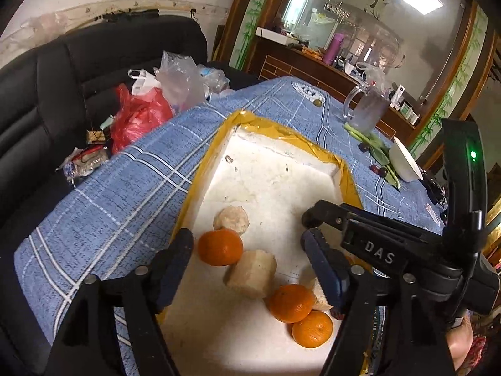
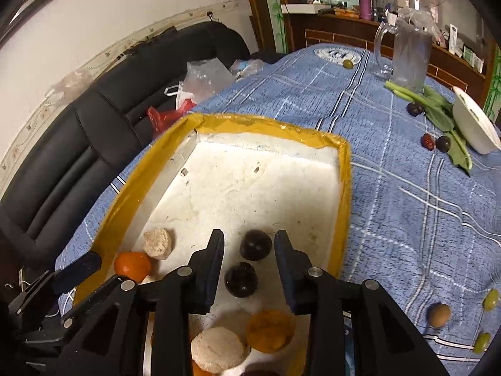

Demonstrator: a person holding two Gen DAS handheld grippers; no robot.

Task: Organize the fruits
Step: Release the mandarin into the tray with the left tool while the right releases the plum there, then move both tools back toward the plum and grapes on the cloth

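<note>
Both tools hang over the white foam tray [image 2: 344, 188] with its yellow-taped rim, which sits on the blue checked desk [image 2: 407, 219]. The left hand-held gripper [image 1: 247, 257] stands spread wide, nothing pressed between its pads; a tangerine [image 1: 220, 247] lies inside the tray just off its left finger, touching a pale peeled chunk [image 1: 250, 274]. Another pale chunk [image 1: 231, 219] sits just beyond that tangerine, and two more tangerines [image 1: 291, 302] lie together nearer the tray's close end.

The right hand-held gripper [image 2: 250, 250] is parted a little, and two dark plums [image 2: 255, 244] lie on the tray floor between its fingers, neither one squeezed. Crowding the tray's near end under that tool are a pale round chunk [image 2: 217, 349] and an orange-fleshed piece [image 2: 269, 330].

Outside the tray, well to its right, lie green grapes [image 2: 490, 299], a brown egg-like fruit [image 2: 438, 313], more dark fruits [image 2: 443, 143], leafy greens [image 2: 438, 112], a white bowl [image 2: 474, 125] and a glass jug [image 2: 407, 56]. Beyond the tray's left side a black sofa [image 2: 78, 131] carries plastic bags [image 1: 141, 116].
</note>
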